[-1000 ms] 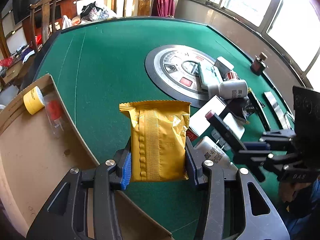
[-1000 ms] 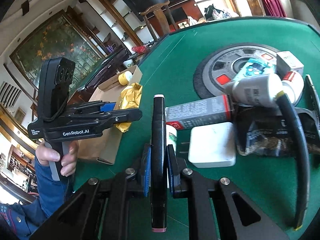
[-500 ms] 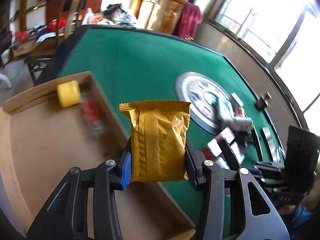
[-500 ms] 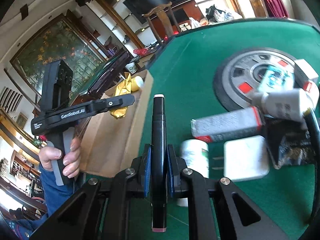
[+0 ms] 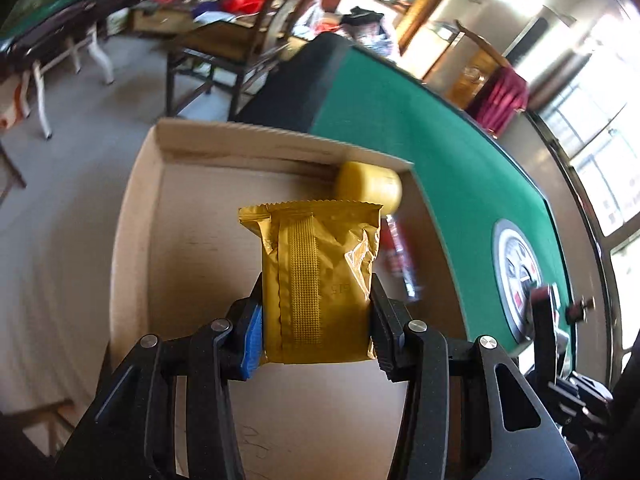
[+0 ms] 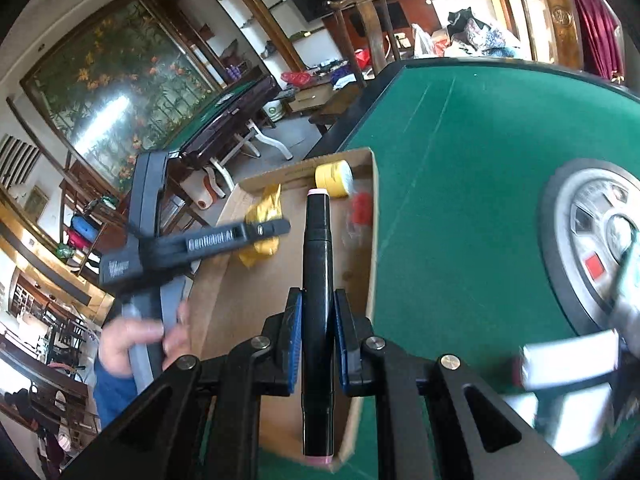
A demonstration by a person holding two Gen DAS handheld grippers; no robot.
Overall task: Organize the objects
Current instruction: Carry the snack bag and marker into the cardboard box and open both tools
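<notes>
Cardboard box (image 5: 192, 264) lay low-walled, mostly bare. Our left hand-held gripper (image 5: 316, 320) clenched a crinkly gold packet (image 5: 320, 280); our right hand-held gripper (image 6: 316, 340) clamped a smooth black marker (image 6: 318, 300).

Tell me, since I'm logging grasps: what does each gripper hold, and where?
The left gripper clamps the gold packet by its lower side edges. The right gripper pinches the black marker on its lower barrel.

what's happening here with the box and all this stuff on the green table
A person is tidying objects into a cardboard box at the edge of the green table. The left tool is shut on a gold foil packet, held over the box. The right tool is shut on a black marker near the box. A yellow tape roll and a red-capped item already lie inside.
</notes>
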